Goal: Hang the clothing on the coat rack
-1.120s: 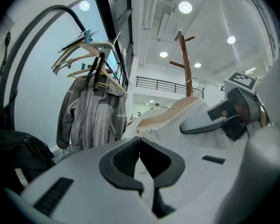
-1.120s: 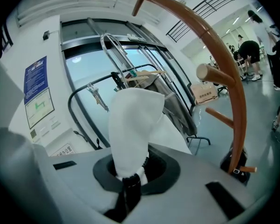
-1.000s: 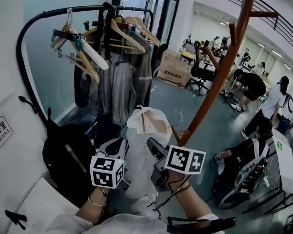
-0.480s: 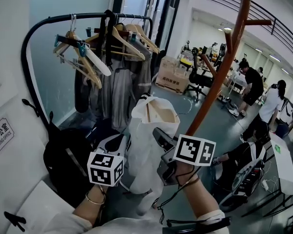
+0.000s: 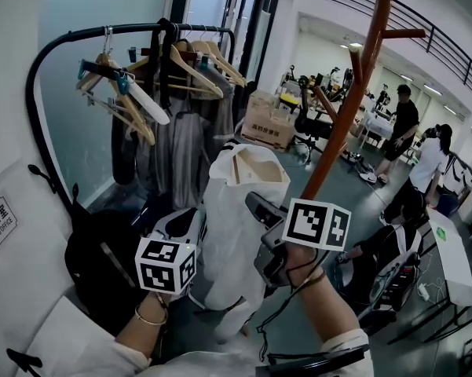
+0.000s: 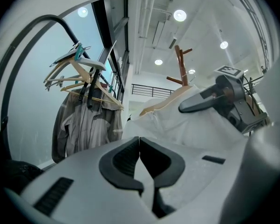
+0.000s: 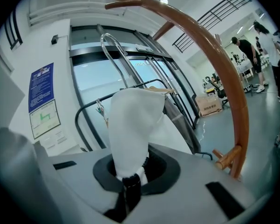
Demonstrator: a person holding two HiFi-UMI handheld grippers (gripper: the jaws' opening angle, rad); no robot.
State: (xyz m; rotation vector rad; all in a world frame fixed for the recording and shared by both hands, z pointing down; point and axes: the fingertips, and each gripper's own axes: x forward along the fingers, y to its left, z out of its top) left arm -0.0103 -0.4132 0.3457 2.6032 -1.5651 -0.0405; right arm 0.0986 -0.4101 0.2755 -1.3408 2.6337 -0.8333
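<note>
Left tongs (image 6: 140, 146) are closed, and a thin pale strip between the pads looks to me like a fold of the white garment (image 5: 232, 234), though that pinch is slight and I say it with some doubt. Beyond them, at the far left, stands the black clothes rail (image 5: 63, 45) with its jackets and spare hangers, which I judge is not where this piece belongs. The garment hangs in front of me between my two hands, already dressed on a wooden hanger (image 5: 255, 181) whose bar shows in the neck opening, so that part of the job is done. Its metal hook (image 7: 112, 50) stands up free in the air and rests on nothing. My right tongs (image 7: 128, 171) are clamped on the cloth, with the white fabric and a bit of black ribbed trim bunched between the pads, and this grip seems to carry most of the weight. Further right rises the brown wooden coat rack (image 5: 349, 108), its pegs branching off high on the post and one short peg (image 7: 226, 160) low down, near the garment but apart from it. What is left, as I judge it, is the main step: bringing the hook across to a peg, settling it there, and only then opening both tongs.
</note>
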